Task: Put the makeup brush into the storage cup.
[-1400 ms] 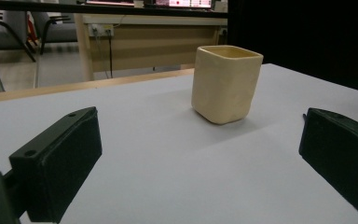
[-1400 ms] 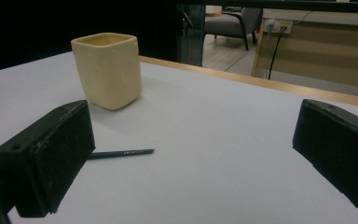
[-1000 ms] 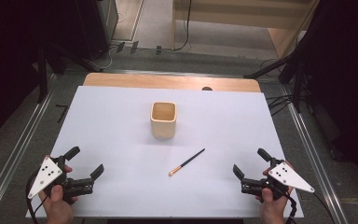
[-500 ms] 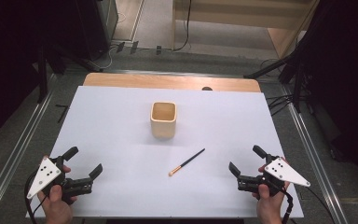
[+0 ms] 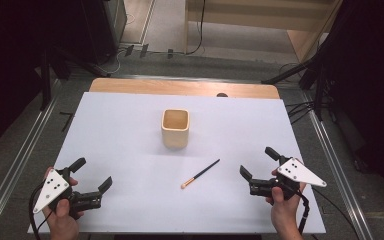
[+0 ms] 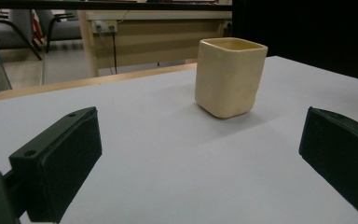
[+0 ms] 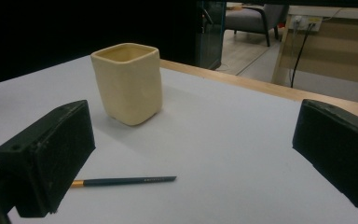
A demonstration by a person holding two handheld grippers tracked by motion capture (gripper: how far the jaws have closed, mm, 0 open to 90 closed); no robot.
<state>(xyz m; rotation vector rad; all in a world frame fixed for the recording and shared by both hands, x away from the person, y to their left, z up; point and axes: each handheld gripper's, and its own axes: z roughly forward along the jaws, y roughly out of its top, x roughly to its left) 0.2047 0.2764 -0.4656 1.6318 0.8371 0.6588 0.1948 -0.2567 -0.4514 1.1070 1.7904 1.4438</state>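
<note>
A cream square cup [image 5: 175,127] stands upright at the middle of the white table top [image 5: 115,130]. A thin dark brush with an orange tip [image 5: 200,173] lies flat on the sheet in front of the cup. My left gripper [image 5: 92,173] sits low at the near left corner, open and holding nothing. My right gripper [image 5: 259,163] is at the near right, open and holding nothing, a short way right of the brush. The left gripper view has the cup [image 6: 230,77] ahead between the jaws. In the right gripper view the cup [image 7: 128,84] and the brush [image 7: 126,180] lie ahead of the left jaw.
A strip of bare wooden table edge [image 5: 180,87] runs along the far side. Metal rails [image 5: 15,170] flank the table on the floor, and cables [image 5: 305,107] lie at the far right. A wooden desk [image 6: 158,37] stands beyond the table.
My right gripper has moved a little to the left and forward, closer to the brush. The left gripper, cup and brush have stayed in place.
</note>
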